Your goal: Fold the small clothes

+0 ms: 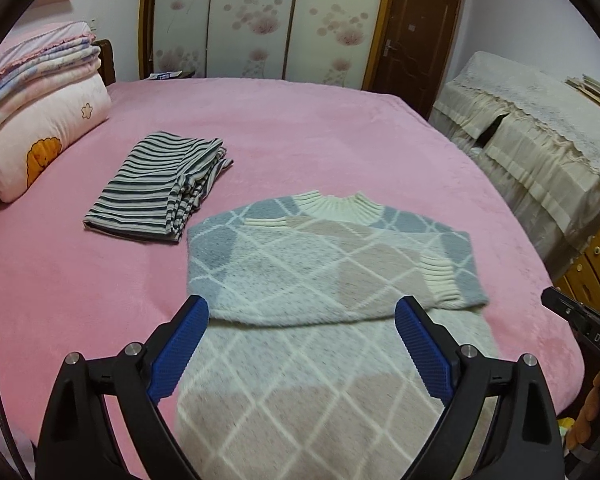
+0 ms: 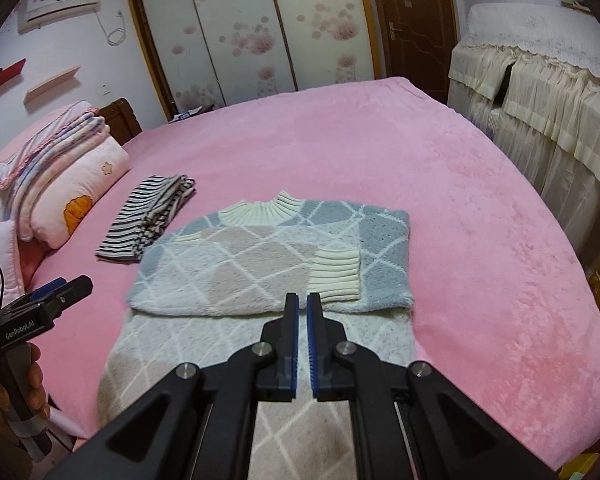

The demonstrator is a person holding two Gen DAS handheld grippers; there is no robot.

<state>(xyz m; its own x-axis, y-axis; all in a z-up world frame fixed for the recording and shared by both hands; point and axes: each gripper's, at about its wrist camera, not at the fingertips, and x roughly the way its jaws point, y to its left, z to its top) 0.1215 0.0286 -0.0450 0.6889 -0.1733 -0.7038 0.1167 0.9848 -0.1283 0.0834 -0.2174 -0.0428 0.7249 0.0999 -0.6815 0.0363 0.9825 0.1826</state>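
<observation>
The sweater (image 1: pixel 300 264), soft, fuzzy and floppy, was seen lying half-folded on the near part of the pink bed (image 1: pixel 340 128), best pinched at the near hem corners, while the left gripper (image 1: pixel 302 316) was spread empty and the right gripper (image 2: pixel 302 300) clenched on nothing.

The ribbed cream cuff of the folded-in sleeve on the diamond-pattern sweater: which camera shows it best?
The right wrist view. The ribbed cream cuff lies near the frame's centre, whole and sharp, just beyond the shut right gripper. The left wrist view shows the same cuff off to the right, foreshortened.
</observation>
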